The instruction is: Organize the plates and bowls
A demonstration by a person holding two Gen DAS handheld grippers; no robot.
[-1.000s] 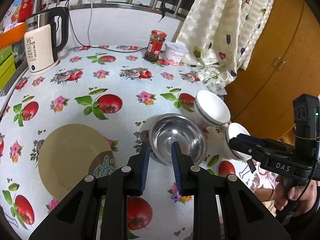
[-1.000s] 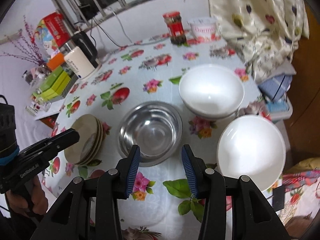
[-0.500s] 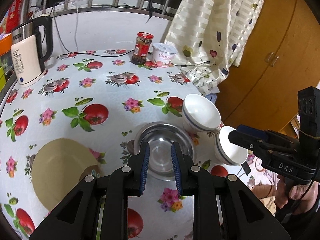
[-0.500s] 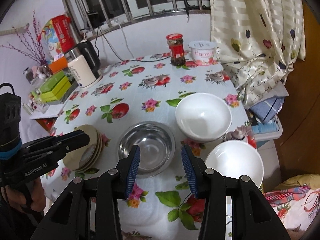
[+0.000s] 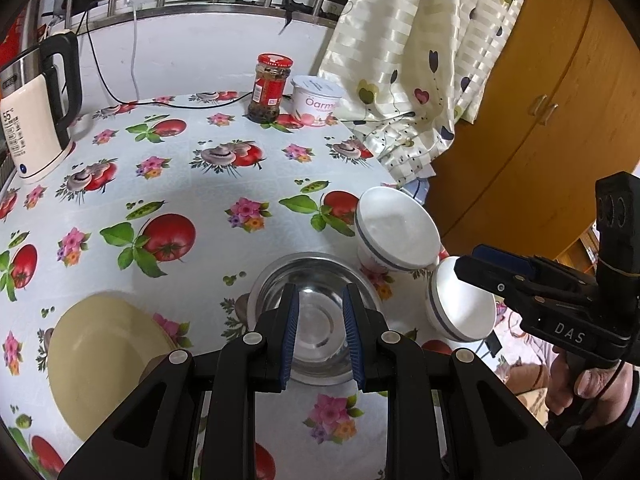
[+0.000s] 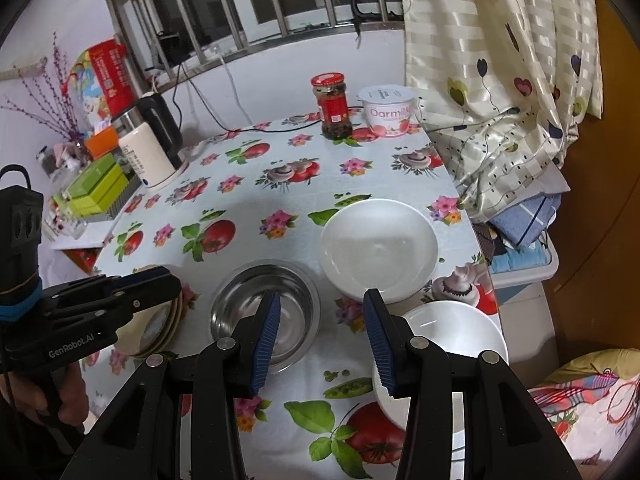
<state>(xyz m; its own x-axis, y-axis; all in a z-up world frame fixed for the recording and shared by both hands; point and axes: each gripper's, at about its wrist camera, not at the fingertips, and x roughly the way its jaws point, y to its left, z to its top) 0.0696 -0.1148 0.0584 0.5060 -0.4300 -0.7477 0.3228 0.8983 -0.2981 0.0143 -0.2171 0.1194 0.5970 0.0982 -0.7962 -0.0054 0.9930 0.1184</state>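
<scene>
A steel bowl [image 5: 316, 312] [image 6: 266, 312] sits near the table's front. Two white bowls stand to its right: a far one [image 5: 396, 234] [image 6: 378, 250] and a near one [image 5: 460, 300] [image 6: 452, 336] at the table edge. A stack of tan plates [image 5: 104, 360] [image 6: 156, 328] lies to the left. My left gripper [image 5: 318, 332] is open and empty, held above the steel bowl. My right gripper [image 6: 320, 340] is open and empty, held above the gap between the steel bowl and the near white bowl.
A kettle [image 5: 36, 104] [image 6: 152, 148] stands at the back left. A red-lidded jar [image 5: 270, 88] [image 6: 332, 106] and a yogurt tub [image 5: 316, 100] [image 6: 386, 110] stand at the back. A curtain [image 5: 432, 60] hangs over the table's right edge. Green boxes [image 6: 96, 190] lie beyond the left edge.
Both grippers have pulled back and up from the bowls, so more of the table shows. The jaws stay open and nothing on the table has moved.
</scene>
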